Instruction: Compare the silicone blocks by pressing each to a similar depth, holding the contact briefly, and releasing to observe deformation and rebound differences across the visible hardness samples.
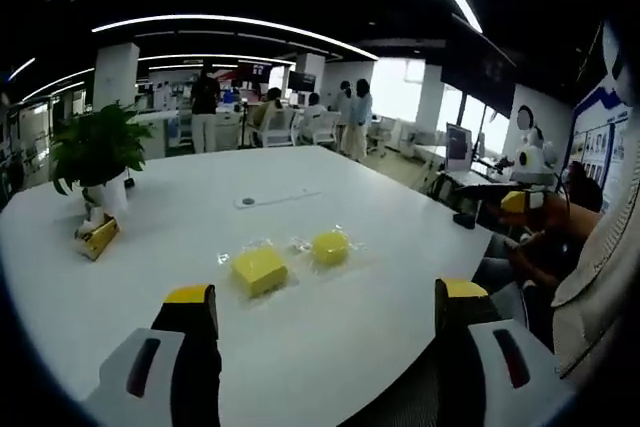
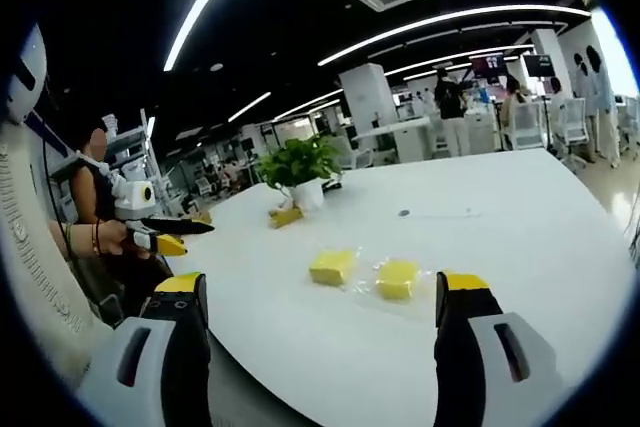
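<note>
Both grippers' jaws stand wide apart and hold nothing: the left gripper [image 1: 327, 309] and the right gripper [image 2: 322, 299] hover above the near edge of the white worktop [image 1: 330, 197], touching no sample. Two yellow silicone blocks lie side by side on clear wrappers, a square block [image 1: 259, 270] and a rounder block [image 1: 330, 247], apart from the jaws. A potted plant [image 1: 97, 152] stands farther back.

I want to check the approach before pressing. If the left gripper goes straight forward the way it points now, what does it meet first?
Probably the square yellow block, lying on the white table a little left of centre between the open jaws. The round yellow block lies just beyond, to its right. Depth is hard to judge here.
</note>
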